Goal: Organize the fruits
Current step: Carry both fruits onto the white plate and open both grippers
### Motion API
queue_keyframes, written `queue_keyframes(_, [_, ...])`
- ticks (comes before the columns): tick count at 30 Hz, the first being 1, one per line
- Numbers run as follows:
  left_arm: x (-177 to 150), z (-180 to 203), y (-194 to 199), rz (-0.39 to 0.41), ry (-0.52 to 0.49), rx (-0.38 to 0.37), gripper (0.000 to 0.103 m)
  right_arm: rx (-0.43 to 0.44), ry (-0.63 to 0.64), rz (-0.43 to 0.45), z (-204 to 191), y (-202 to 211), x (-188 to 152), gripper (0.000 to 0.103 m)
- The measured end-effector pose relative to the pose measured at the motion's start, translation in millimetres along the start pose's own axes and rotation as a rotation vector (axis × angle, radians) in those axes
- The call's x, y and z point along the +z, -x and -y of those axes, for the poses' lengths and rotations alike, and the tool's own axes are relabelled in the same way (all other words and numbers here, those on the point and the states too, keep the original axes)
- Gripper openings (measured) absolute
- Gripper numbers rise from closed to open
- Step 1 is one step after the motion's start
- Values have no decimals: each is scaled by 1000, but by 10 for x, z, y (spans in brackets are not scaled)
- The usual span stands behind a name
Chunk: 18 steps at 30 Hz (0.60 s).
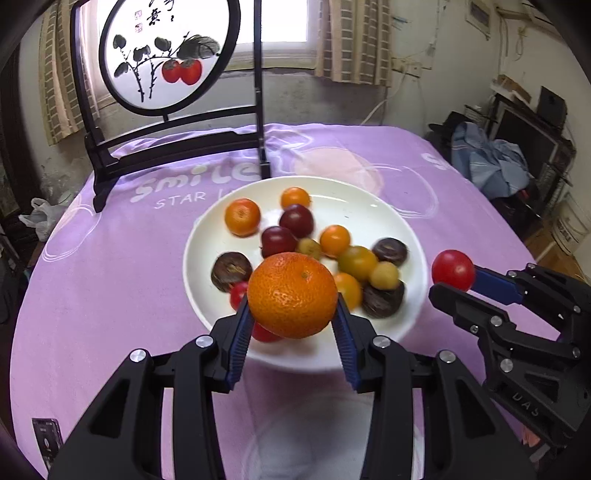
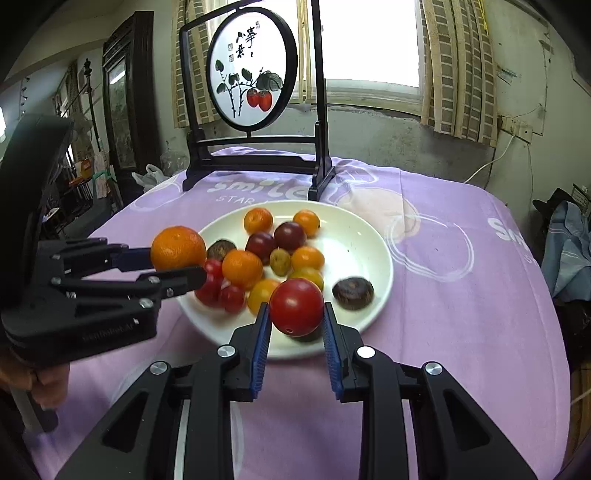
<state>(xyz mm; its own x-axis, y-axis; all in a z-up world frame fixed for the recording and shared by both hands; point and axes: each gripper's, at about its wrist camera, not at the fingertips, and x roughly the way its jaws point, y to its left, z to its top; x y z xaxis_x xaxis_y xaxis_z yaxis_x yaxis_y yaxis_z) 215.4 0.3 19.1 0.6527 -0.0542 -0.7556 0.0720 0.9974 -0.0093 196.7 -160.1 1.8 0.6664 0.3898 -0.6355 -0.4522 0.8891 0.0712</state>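
Purple cloth [image 1: 110,266], painted screen [image 2: 252,83], curtained window [image 2: 369,40].

Left wrist view: looks forward along the left gripper [image 1: 293,306] from the near table edge, angled down, close over the plate [image 1: 207,295]; the screen [image 1: 166,55] stands beyond at upper left, and the right gripper [image 1: 452,286] enters from the right edge. Right wrist view: looks the same way along the right gripper [image 2: 297,314], equally close to the plate [image 2: 380,266], from a position further right; the left gripper [image 2: 179,264] enters from the left. Both views share the plate, the purple cloth [image 1: 110,258] [image 2: 461,295], the screen [image 2: 251,70] and the window [image 1: 280,22] [image 2: 369,40].
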Motion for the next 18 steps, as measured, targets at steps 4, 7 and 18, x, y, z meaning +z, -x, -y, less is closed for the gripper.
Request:
queue_keyframes(4, [107, -77, -263, -24, 32, 33, 41, -26, -41, -23, 30, -309, 148, 28])
queue_keyframes(7, [175, -94, -440, -45, 58, 40, 41, -29, -71, -48, 49, -512, 210, 28])
queue_keyframes(18, [266, -198, -595, -43, 154, 89, 73, -59, -158, -46, 215, -594, 183, 53])
